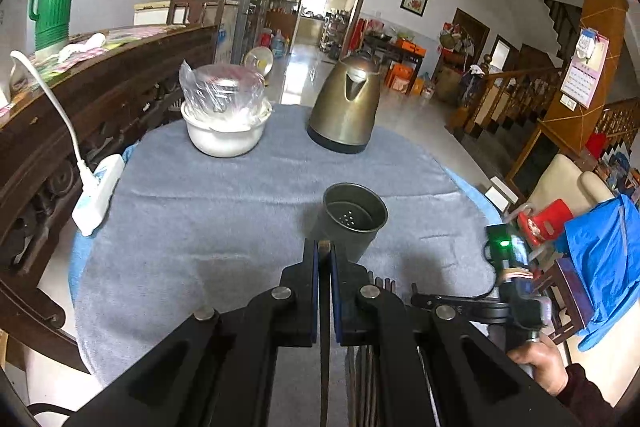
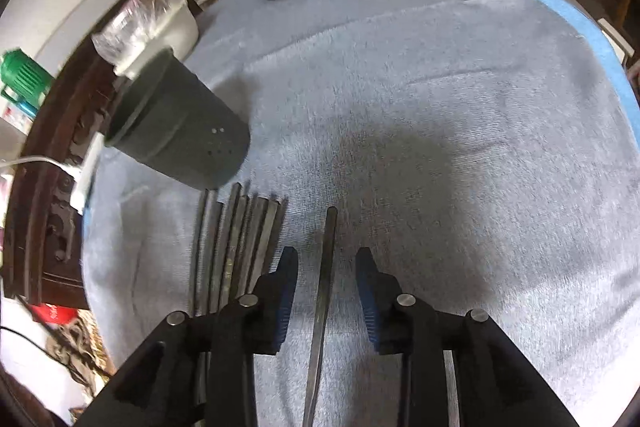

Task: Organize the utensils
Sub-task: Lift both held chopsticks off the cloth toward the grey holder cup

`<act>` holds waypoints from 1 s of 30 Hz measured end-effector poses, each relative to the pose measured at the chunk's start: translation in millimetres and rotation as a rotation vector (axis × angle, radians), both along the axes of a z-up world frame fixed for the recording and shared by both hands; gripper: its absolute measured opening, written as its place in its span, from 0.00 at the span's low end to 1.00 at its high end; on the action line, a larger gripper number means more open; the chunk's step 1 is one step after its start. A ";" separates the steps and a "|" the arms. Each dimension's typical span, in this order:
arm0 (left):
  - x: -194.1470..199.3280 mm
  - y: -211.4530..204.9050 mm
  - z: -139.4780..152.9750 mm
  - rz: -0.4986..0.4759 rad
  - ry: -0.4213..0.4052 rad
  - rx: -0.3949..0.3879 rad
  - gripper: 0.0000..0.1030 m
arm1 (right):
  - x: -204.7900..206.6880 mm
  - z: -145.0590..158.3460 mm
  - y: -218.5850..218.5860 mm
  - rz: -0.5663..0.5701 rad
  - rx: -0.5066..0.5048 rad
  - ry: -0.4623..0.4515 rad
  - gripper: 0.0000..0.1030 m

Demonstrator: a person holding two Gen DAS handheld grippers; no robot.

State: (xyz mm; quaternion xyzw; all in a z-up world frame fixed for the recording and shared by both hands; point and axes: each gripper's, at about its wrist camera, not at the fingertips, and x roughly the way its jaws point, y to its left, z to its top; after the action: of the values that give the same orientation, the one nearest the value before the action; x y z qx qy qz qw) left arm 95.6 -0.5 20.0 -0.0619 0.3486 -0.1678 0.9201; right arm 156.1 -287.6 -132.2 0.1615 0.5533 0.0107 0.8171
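Chopsticks: dark, slender; one stick (image 1: 324,307) clenched in the left claw (image 1: 324,247), its upper end showing just above the fingertips, the rest hanging below
Further single chopstick (image 2: 324,291): lies flat on the grey-cloth worktop (image 2: 440,107), between the spread fingers of the right claw (image 2: 327,259), which is released and grasps nothing
Loose bundle (image 2: 236,247): several sticks side by side, just left of the right claw, near edge of the worktop
Holder cup (image 1: 354,223): dark metal, perforated base, upright, mouth open, just beyond the left claw
Also present: kettle (image 1: 346,107) far centre; white bowl (image 1: 224,131) far left
Handling note, as judgement: bring the held stick over the cup mouth, keep it vertical, lower before releasing; close the right claw squarely on the lone stick, clear of the bundle
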 end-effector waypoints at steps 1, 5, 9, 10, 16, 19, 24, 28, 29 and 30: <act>-0.7 0.6 0.5 0.002 -0.005 -0.001 0.06 | 4.4 -4.5 2.8 0.006 -0.024 0.025 0.32; -2.0 3.8 3.9 0.005 -0.018 -0.007 0.06 | 12.2 -8.4 12.3 0.020 -0.117 0.028 0.23; -1.8 8.0 7.2 0.012 -0.032 -0.018 0.06 | 10.3 -7.6 12.5 0.031 -0.117 0.001 0.07; -2.0 8.8 8.4 0.014 -0.036 -0.022 0.06 | 7.4 -3.8 11.0 0.031 -0.121 -0.021 0.07; -1.5 10.4 20.1 0.014 -0.068 -0.036 0.06 | -16.1 41.1 -3.9 0.028 -0.057 -0.176 0.06; 2.4 8.3 32.4 0.001 -0.088 -0.049 0.06 | -25.7 78.9 -7.2 0.023 -0.053 -0.291 0.06; 14.1 5.2 63.8 -0.010 -0.139 -0.079 0.06 | -43.5 137.6 -8.4 0.007 -0.033 -0.487 0.06; 25.0 1.6 89.1 -0.006 -0.199 -0.102 0.06 | -50.8 179.6 -3.2 -0.013 -0.018 -0.619 0.06; 27.8 0.1 95.9 -0.005 -0.216 -0.107 0.06 | -51.6 191.3 -2.1 -0.020 -0.007 -0.656 0.06; 30.6 -1.5 103.4 -0.004 -0.239 -0.114 0.06 | -53.0 200.3 0.3 -0.024 -0.001 -0.680 0.06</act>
State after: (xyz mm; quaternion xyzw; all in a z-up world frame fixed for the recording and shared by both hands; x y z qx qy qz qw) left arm 126.2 -2.0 123.4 -0.0930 0.2266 -0.1952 0.9497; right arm 103.0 -287.3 68.1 0.1548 0.2472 0.0543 0.9550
